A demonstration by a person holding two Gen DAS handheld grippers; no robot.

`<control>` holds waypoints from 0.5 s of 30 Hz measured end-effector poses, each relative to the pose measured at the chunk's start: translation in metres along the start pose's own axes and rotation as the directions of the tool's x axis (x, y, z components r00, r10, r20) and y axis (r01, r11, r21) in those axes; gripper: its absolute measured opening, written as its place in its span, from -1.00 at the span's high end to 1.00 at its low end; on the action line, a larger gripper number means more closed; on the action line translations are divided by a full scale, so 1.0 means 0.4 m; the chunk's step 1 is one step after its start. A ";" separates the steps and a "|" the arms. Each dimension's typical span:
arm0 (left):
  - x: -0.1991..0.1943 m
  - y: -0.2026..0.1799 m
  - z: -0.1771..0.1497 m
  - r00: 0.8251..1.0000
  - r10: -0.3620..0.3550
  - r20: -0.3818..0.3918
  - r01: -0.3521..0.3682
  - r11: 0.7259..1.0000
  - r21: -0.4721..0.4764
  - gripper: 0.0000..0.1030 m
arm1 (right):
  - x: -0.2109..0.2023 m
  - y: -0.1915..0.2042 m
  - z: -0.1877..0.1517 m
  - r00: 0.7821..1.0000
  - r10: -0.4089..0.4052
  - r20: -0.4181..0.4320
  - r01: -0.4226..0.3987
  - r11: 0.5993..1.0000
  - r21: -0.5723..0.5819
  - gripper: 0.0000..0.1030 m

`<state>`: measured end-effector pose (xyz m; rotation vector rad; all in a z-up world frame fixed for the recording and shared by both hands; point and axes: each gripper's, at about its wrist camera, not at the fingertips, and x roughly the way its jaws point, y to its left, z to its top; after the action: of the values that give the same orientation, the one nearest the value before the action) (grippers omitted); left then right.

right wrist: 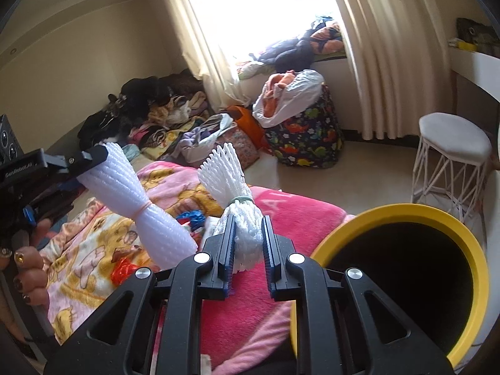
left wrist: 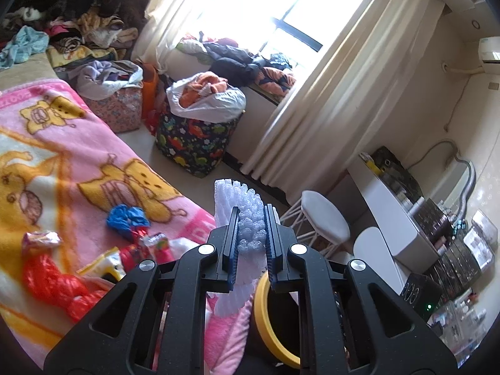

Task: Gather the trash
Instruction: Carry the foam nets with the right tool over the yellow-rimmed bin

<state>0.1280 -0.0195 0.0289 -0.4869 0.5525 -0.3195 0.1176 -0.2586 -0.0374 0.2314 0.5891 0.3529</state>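
Carrying trash binward: left gripper (left wrist: pixel 251 229) clamps a white foam net sleeve (left wrist: pixel 240 206); right gripper (right wrist: pixel 248 239) pinches a second banded foam bundle (right wrist: pixel 232 184), beside the yellow-rimmed black bin (right wrist: pixel 397 218). Wrappers (left wrist: pixel 126 217) remain on the pink bed blanket (left wrist: pixel 78 143).

Both wrist cameras sat close behind their fingers, angled downward over the bed (left wrist: pixel 78 156), sharing window (left wrist: pixel 281 6), stool (right wrist: pixel 453 143), yellow-rimmed bin (right wrist: pixel 406 218)

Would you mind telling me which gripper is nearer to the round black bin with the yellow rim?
Right. The right gripper holds its white foam net just beside the black bin's yellow rim. The left gripper holds its net further off, over the pink blanket.
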 end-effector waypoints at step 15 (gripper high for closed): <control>0.079 -0.120 -0.075 0.996 -0.061 -0.070 0.065 0.996 0.057 0.81 | -0.063 -0.124 -0.033 0.997 -0.077 0.010 0.076 0.993 0.086 0.69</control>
<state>0.1290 -0.0835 0.0183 -0.4375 0.5933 -0.4133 0.1033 -0.3124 -0.0510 0.2925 0.5986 0.2525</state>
